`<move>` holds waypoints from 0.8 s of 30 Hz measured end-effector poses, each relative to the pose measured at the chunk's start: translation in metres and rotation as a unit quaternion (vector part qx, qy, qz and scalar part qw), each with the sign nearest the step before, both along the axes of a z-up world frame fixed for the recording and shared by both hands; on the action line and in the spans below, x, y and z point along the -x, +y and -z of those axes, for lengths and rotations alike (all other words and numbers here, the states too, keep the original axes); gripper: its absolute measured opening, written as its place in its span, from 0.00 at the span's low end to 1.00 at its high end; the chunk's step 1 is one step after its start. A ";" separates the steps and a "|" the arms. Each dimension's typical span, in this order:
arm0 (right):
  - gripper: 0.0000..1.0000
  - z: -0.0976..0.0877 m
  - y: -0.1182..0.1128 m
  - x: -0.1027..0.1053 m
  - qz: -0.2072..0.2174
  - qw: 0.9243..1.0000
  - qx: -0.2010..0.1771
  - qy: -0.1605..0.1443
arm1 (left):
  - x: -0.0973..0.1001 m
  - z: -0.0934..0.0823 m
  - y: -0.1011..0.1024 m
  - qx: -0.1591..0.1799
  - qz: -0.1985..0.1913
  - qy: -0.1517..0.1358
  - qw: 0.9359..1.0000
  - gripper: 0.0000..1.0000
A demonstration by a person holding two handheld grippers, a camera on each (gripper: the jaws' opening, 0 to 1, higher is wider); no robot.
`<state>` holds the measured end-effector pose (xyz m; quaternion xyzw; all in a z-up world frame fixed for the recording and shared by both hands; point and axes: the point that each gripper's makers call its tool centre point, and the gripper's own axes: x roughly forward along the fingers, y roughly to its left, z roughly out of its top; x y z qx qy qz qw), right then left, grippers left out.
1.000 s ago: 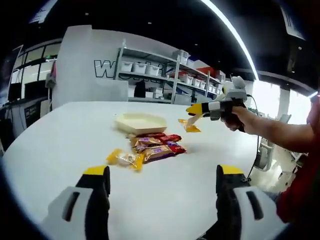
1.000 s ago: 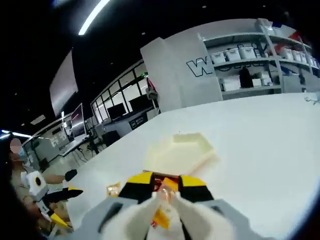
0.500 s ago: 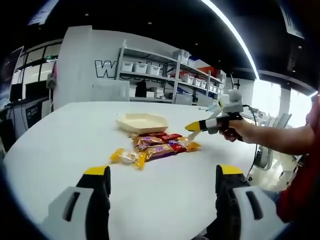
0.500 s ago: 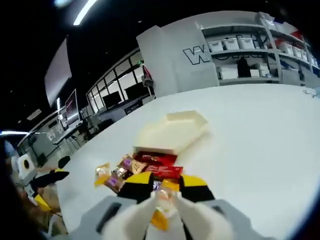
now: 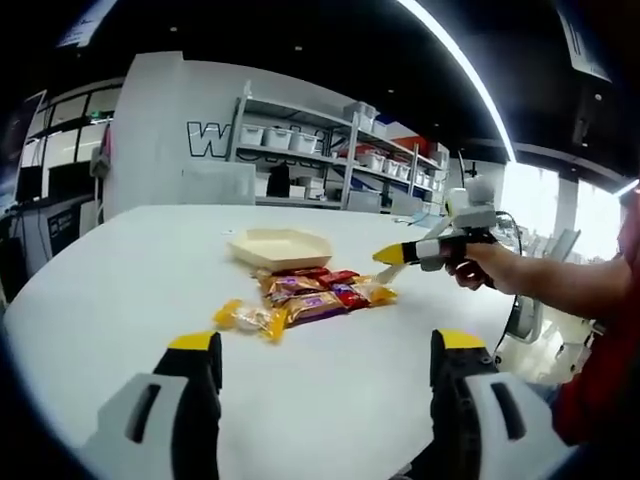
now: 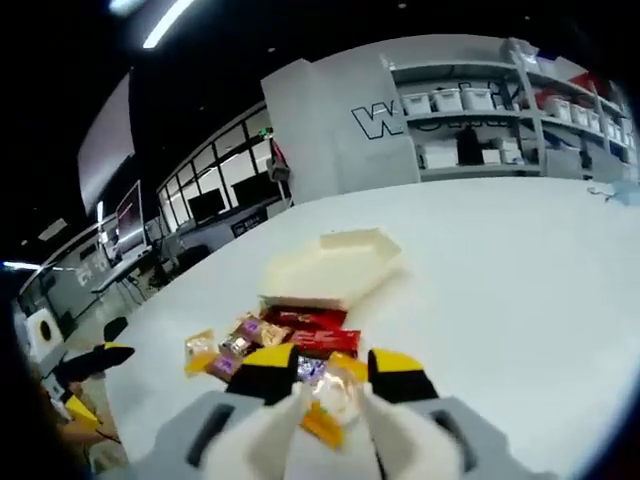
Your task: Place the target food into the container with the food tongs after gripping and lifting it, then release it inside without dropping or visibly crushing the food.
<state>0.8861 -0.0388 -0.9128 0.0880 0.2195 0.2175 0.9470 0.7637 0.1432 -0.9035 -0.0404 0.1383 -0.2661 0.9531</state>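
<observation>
My right gripper [image 6: 330,368] is shut on white food tongs [image 6: 285,425]. A yellow-orange wrapped snack [image 6: 326,408] sits between the tong arms, which stand a little apart. In the left gripper view, the right gripper [image 5: 405,253] reaches in from the right, held by a hand. Its tongs [image 5: 388,271] point down at the yellow snack [image 5: 379,293], which is at table level beside the pile of wrapped snacks [image 5: 312,288]. The cream container [image 5: 278,246] stands just behind the pile and looks empty [image 6: 332,265]. My left gripper [image 5: 327,348] hangs open over the near table.
A separate yellow snack [image 5: 250,318] lies at the pile's left. The white table [image 5: 120,270] has free room around the pile. My left gripper [image 6: 90,380] shows low at the left in the right gripper view. Shelves with bins [image 5: 320,150] stand beyond the table.
The right gripper came down from beside the container to the pile's right side with the yellow snack, and its jaws and the tong arms have spread slightly. The left gripper has not moved.
</observation>
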 end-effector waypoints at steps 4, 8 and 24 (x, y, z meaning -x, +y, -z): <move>0.23 0.002 0.007 0.006 -0.006 1.000 0.016 -0.003 | 0.001 -0.001 0.001 0.000 0.000 -0.002 1.000 0.84; 0.23 0.003 0.007 0.013 -0.018 0.998 0.057 -0.019 | 0.002 0.000 0.002 0.001 -0.001 0.000 1.000 0.83; 0.23 0.014 -0.033 0.017 -0.001 0.997 0.082 -0.016 | 0.000 -0.007 -0.008 0.006 0.005 -0.005 1.000 0.82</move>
